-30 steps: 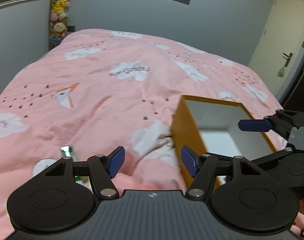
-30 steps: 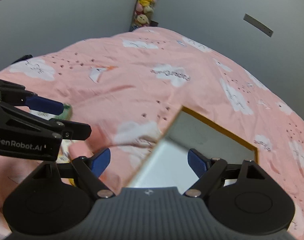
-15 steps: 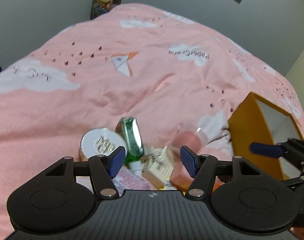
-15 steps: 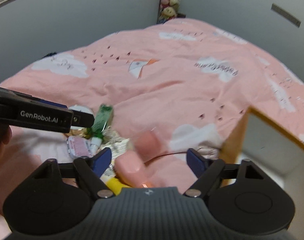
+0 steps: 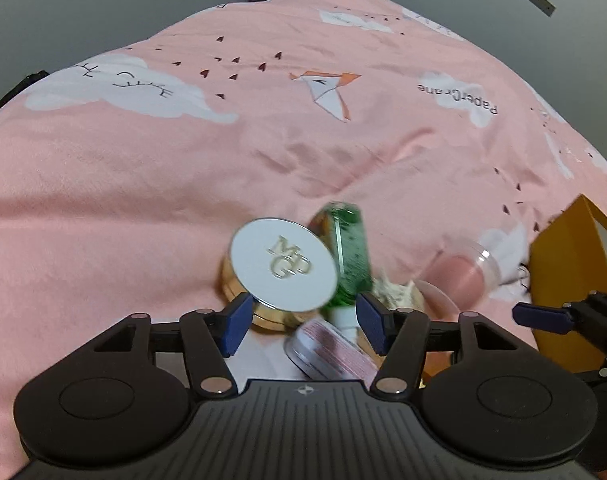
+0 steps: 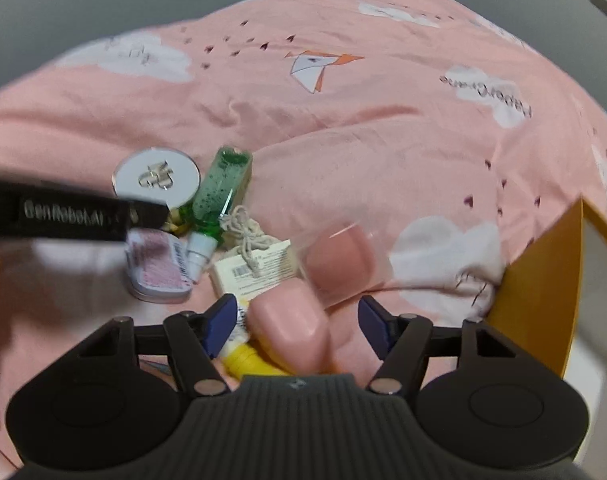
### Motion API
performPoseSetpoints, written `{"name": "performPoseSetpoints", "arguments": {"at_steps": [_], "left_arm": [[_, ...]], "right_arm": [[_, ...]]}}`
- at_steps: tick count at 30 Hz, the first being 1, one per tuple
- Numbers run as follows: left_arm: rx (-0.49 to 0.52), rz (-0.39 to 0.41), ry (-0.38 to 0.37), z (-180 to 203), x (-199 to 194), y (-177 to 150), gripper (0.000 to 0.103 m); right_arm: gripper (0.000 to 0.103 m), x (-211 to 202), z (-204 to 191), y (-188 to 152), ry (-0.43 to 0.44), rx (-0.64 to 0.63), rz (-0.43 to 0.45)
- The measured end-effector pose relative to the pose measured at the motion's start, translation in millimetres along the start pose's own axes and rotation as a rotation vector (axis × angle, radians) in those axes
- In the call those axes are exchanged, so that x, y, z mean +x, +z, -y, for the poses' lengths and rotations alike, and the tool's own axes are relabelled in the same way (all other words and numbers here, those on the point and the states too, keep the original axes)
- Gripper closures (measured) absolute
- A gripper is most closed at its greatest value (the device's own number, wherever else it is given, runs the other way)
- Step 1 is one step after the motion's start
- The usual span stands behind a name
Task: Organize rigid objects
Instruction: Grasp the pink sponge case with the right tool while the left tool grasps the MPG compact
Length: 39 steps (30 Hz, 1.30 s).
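Pink bedspread [image 5: 143, 184], nothing sorted yet: the pile [image 6: 239, 248] lies left of the orange box [image 6: 543, 292] (interior mostly unseen). Left gripper [image 5: 301, 320] closing around the white compact [image 5: 283, 266], right gripper [image 6: 295, 324] closing around the pink case [image 6: 289, 324], neither gripping.

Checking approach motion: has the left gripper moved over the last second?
Yes. The left gripper has swung away from the orange box, now at the right edge of its view, and come down over the round compact. Its jaws are closing, gripping nothing.
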<state>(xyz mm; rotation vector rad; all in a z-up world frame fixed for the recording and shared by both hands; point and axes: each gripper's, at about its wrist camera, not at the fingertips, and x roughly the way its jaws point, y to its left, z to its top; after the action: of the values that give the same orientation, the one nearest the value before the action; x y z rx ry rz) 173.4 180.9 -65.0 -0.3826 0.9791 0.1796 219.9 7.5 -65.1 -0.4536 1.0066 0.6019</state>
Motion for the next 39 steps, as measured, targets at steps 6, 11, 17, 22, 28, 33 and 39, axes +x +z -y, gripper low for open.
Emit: {"name": "performPoseSetpoints", "arguments": {"at_steps": [6,11,17,22,28,33,39], "left_arm": [[0.103,0.005,0.065,6,14,1,0.019],[0.209,0.024,0.119,16,27,2,0.012],[0.236,0.031,0.142,16,41,5,0.011],[0.22,0.034,0.147,11,52,10,0.011],[0.227,0.063,0.187,16,60,13,0.011],[0.22,0.089,0.188,17,60,12,0.016],[0.242,0.135,0.204,24,44,1,0.017]], "right_arm": [[0.035,22,9,12,0.031,-0.065,-0.096],[0.035,37,13,13,0.077,-0.074,-0.158],[0.042,49,14,14,0.113,-0.076,-0.199],[0.045,61,12,15,0.134,-0.07,-0.243],[0.044,61,10,16,0.122,-0.081,-0.267],[0.051,55,9,14,0.129,-0.061,-0.274],[0.054,46,5,10,0.093,-0.072,-0.24]]}}
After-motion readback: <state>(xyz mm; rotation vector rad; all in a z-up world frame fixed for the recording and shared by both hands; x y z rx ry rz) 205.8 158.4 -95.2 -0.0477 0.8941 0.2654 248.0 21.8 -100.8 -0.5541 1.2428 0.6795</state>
